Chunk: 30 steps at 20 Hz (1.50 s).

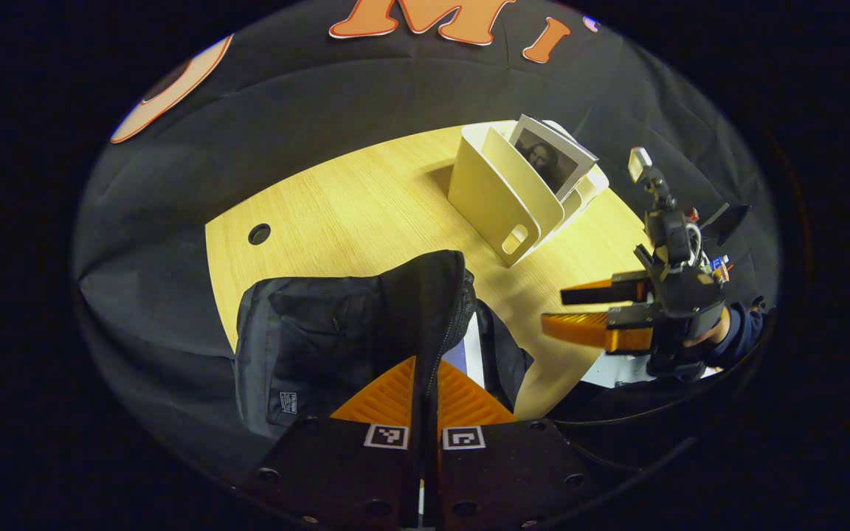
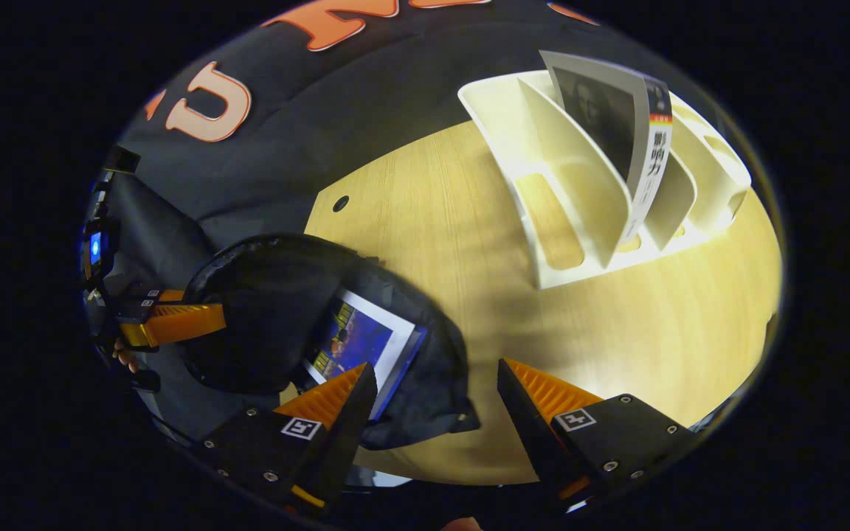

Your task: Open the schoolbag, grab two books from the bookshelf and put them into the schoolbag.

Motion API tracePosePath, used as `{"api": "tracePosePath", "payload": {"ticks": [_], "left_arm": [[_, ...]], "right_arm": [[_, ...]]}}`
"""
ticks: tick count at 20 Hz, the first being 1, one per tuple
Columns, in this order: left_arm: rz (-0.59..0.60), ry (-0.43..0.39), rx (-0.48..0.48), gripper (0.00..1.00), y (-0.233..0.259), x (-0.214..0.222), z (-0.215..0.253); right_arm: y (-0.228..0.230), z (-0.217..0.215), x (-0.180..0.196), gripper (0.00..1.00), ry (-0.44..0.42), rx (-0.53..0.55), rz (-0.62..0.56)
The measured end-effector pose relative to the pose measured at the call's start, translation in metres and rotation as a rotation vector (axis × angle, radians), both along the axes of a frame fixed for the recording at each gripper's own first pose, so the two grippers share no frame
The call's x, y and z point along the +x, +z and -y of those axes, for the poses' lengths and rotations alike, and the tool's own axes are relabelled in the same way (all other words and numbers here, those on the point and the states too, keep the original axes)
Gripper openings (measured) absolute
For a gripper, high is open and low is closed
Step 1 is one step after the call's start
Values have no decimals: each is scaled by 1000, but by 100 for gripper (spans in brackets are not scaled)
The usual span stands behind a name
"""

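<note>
A black schoolbag (image 1: 322, 339) lies on the wooden table (image 1: 366, 214). My left gripper (image 1: 425, 376) is shut on the bag's zippered flap and holds it up. Inside the opened bag (image 2: 270, 317) lies a book with a blue cover (image 2: 358, 343). My right gripper (image 2: 436, 387) stands open just right of the bag's mouth, nothing between its fingers; in the left gripper view that gripper (image 1: 580, 310) is to the right, held by a hand. A cream bookshelf (image 1: 506, 199) at the table's far side holds one grey-covered book (image 1: 550, 158) leaning in a slot.
A round cable hole (image 1: 259, 234) is in the tabletop at the far left. Bare wood lies between the bag and the bookshelf (image 2: 602, 192). Black cloth walls surround the table. A white sheet (image 1: 613, 372) lies near the table's right edge.
</note>
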<state>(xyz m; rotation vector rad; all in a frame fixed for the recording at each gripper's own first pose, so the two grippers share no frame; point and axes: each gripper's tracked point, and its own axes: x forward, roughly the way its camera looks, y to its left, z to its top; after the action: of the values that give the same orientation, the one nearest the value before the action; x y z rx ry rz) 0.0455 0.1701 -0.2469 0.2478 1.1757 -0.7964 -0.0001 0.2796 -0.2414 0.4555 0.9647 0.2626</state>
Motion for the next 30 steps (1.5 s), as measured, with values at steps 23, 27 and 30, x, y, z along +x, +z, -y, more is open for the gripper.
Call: {"api": "tracePosePath", "payload": {"ticks": [23,27,30], "left_arm": [[-22,125,1,3,-16,-7,20],[-23,193,1,3,-15,-9,18],[-27,245,-3,3,-16,-12,16]], "right_arm": [[90,202,101,99,81,-307,-37],[104,204,140,98,144,-329,-34],[98,196,163,99,200,-327,-55]]}}
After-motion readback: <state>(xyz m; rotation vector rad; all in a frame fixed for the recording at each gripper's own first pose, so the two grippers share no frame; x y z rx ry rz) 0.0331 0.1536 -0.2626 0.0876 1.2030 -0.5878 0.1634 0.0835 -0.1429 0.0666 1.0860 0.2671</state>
